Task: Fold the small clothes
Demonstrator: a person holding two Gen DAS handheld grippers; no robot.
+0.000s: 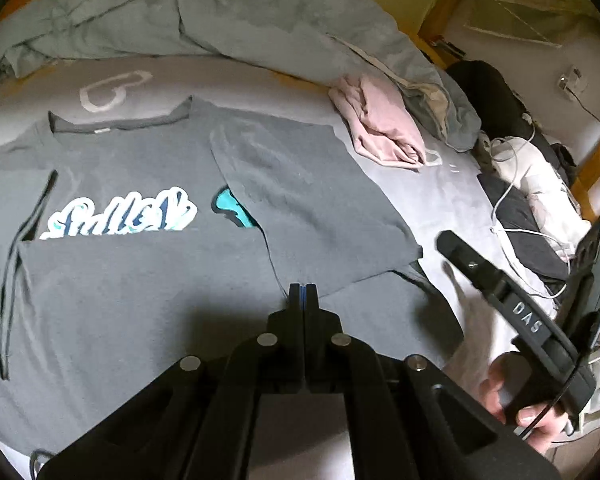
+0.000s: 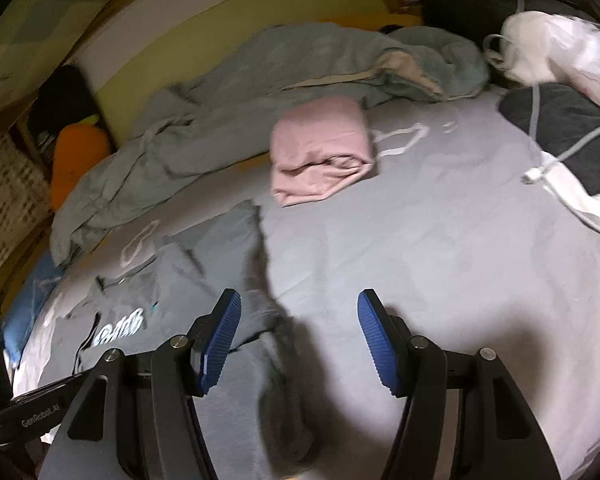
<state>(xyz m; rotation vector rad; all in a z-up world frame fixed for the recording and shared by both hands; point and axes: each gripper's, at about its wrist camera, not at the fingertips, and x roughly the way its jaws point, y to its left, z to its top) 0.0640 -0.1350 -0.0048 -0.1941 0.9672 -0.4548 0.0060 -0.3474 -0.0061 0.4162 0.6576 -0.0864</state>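
We hold a black two-finger gripper in each hand above a bed covered with a pale grey sheet [image 2: 440, 248].

A dark grey cotton T-shirt with white and teal script lettering [image 1: 140, 300] lies flat on the sheet, partly folded: its right side panel is turned inward over the chest, and its lower portion is brought up over the bottom of the lettering. Its long axis runs from the collar, far ahead and to the left of our left fingers, back toward us.

Our left gripper [image 1: 303, 294] has its blue pads pressed together with no gap. The tips sit at the edge of the folded-in side panel, but we cannot tell whether cloth is pinched between them.

Our right gripper [image 2: 298, 332] has its ribbed blue pads [image 2: 220, 344] spread wide, holding nothing. The shirt's right edge lies under and left of its left finger; bare sheet lies between and right of the fingers. This view is blurred.

We judge the left gripper is nearer the fabric, and the next fold likely turns on carrying cloth along that long axis.

Straight ahead of the right fingers, well apart from the shirt, rests a folded pale pink garment [image 2: 320, 152]. Behind it a rumpled grey-blue blanket [image 1: 220, 16] is heaped.
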